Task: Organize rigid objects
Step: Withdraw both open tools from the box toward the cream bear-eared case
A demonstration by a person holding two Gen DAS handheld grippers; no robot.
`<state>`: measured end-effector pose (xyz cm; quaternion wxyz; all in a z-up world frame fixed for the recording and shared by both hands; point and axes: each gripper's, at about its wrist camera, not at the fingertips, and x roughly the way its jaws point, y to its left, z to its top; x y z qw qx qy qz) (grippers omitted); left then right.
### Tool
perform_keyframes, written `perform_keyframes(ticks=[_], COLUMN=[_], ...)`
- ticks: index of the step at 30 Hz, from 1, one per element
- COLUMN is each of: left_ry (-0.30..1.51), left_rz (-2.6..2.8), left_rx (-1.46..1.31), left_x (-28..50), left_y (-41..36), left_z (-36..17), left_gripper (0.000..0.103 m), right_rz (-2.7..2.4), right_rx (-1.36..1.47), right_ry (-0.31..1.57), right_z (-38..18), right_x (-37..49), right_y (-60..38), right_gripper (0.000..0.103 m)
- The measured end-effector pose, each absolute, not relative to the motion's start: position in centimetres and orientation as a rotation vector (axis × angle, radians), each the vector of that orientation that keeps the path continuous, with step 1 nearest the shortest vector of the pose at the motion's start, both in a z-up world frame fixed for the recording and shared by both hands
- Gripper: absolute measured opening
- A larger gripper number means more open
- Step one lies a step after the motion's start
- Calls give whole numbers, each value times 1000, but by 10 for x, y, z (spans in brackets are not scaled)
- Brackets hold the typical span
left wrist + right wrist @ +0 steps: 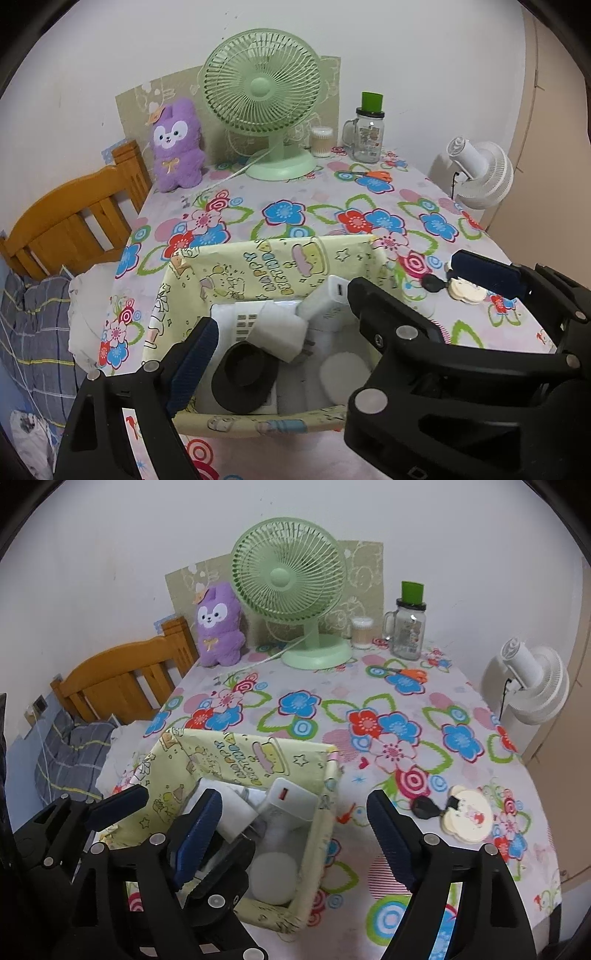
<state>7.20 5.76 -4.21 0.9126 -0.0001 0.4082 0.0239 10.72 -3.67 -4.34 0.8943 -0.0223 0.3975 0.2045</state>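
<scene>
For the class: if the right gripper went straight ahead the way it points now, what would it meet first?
Probably the flowered tablecloth, just right of the yellow box. The right gripper is open, its left finger near the box's right wall. The key with its round charm lies off to the right. Depth is unclear.

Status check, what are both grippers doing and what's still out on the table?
Both grippers open, empty, over the basket. Chargers already inside. Keychain still on table, right of basket. Nothing in the way.

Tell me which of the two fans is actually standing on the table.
The green fan, standing on its round base on the floral tablecloth at the back. The white fan is off the table's right edge.
</scene>
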Motion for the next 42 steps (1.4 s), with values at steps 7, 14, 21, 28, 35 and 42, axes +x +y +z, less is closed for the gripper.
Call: perform_keyframes(ticks=[7,14,21,28,35,42], left_ry=[825,810,804,807,798,785], left_rz=[40,28,9,-12,-24,-37], left_rx=[3,18,40,37,53,44], left_x=[67,63,61,62,64,66], left_y=[41,24,3,-15,-32,-47], left_z=[-31,-23,-20,-17,-16,-18], left_gripper=[91,92,92,92,92,92], right_rz=[394,364,339,317,285,250], right_rx=[-80,-80,-73,-76,-84,-73], right_ry=[799,782,778,771,761,761], right_z=[-30,-20,-18,-14,-12,-14], right_x=[102,97,95,94,94,95], right_y=[-52,-70,-90,-109,-126,-145], right_gripper=[86,88,89,89,89,89])
